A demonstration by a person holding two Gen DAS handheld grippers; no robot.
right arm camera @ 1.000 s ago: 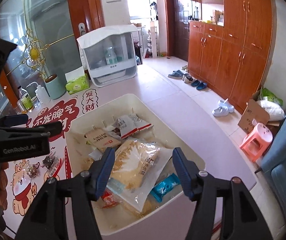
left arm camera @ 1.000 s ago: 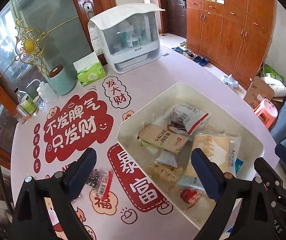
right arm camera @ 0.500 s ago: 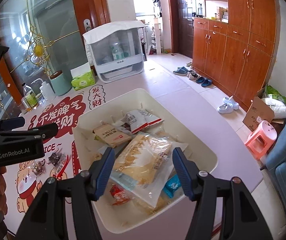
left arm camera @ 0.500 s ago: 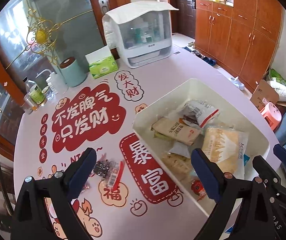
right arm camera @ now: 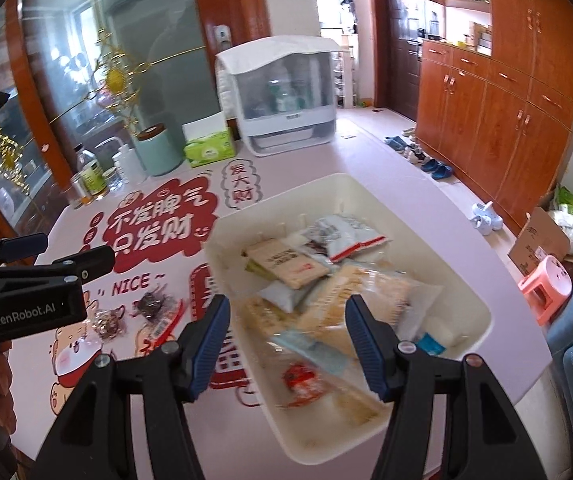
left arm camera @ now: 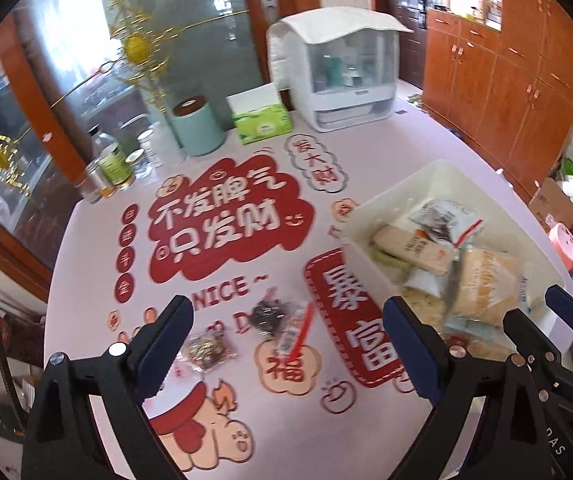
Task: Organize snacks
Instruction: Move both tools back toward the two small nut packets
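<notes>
Left wrist: snack packets between open tongs.

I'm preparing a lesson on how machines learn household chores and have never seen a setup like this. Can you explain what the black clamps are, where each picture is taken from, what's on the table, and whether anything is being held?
No robot here: a person holds a two-finger clamp in each hand, each with a wide-angle camera looking along its fingers.

One picture looks out from the left gripper, the other from the right gripper. The right view also shows the left tool from the side.

The pink table, printed with red Chinese slogans, bears a cream bin piled with snack packets, such as a tan packet. Two small packets lie loose outside it: a dark snack packet and a golden snack packet. Farther back stand a tissue box, a teal canister, some bottles and a white cabinet.

Both grippers are open and hold nothing.
</notes>
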